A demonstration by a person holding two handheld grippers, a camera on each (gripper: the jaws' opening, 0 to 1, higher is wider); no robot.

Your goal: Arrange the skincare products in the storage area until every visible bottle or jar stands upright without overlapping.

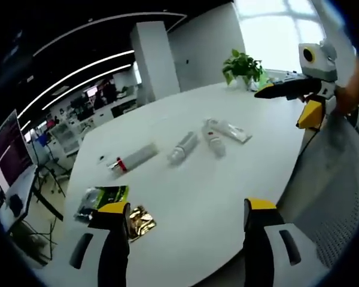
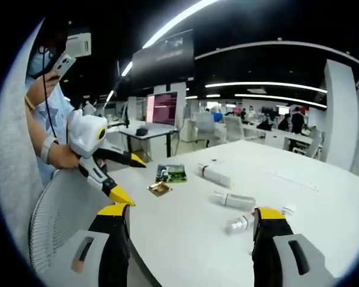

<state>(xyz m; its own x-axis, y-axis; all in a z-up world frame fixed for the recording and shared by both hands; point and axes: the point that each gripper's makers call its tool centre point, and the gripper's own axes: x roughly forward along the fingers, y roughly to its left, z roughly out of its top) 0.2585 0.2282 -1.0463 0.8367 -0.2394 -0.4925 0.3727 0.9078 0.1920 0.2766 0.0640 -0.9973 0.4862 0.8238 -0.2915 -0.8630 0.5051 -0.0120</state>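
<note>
White table [image 1: 185,203], potted plant [image 1: 242,66] at far edge, green packet [image 1: 105,196] and gold sachet [image 1: 140,222] close ahead, mesh chair [image 2: 54,221], monitor [image 2: 161,109] beyond.

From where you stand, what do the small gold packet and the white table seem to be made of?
The gold packet looks like metallic foil: crinkled, with bright glints. The table looks like smooth white laminate or painted board with a soft sheen; which one I cannot tell.

The table [image 1: 185,197] is plain white. On it lie white tubes [image 1: 218,140], one tube [image 1: 131,158] with a red band, beside a green-and-black packet [image 1: 105,197] and a shiny gold sachet [image 1: 141,222]. Both grippers have black jaws tipped yellow.
</note>
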